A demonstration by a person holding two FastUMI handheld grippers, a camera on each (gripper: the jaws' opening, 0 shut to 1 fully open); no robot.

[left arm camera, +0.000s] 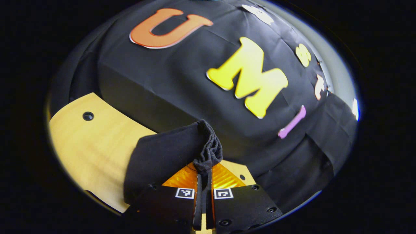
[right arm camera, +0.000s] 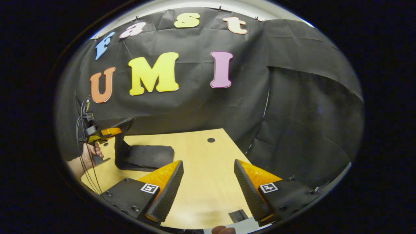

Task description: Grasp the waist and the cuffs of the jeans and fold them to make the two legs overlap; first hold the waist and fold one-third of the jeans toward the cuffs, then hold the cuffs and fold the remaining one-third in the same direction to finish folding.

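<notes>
Gripping a bunched edge of the dark jeans (left arm camera: 169,156), the left claw (left arm camera: 204,177) has its two fingers pressed together with the gathered cloth squeezed between them and spilling out above the tips. In the left gripper view the garment hangs from that pinch and drapes down to the left, covering part of the pale wooden worktop (left arm camera: 94,146); which end of the jeans is pinched, waist or cuff, cannot be told from the crumpled fold. A small round hole (left arm camera: 88,116) shows in the worktop near its far left corner, well apart from the cloth.

In the right gripper view the right claw (right arm camera: 208,182) stands wide open above the bare wood of the worktop (right arm camera: 208,175), its two fingers spread with nothing between them. Farther off at the left of that view, the left claw (right arm camera: 122,125) is raised off the worktop, held by a person's hand (right arm camera: 89,152) around its handle, with cables (right arm camera: 81,156) trailing down beside the wrist. From it the jeans (right arm camera: 143,156) rise in a lifted flap, while the rest of the garment lies flat on the worktop as a dark folded slab, near the left edge and well apart from the right claw. Another small round hole (right arm camera: 211,140) sits in the worktop toward its far edge, close to the black cloth wall (right arm camera: 292,113).
</notes>
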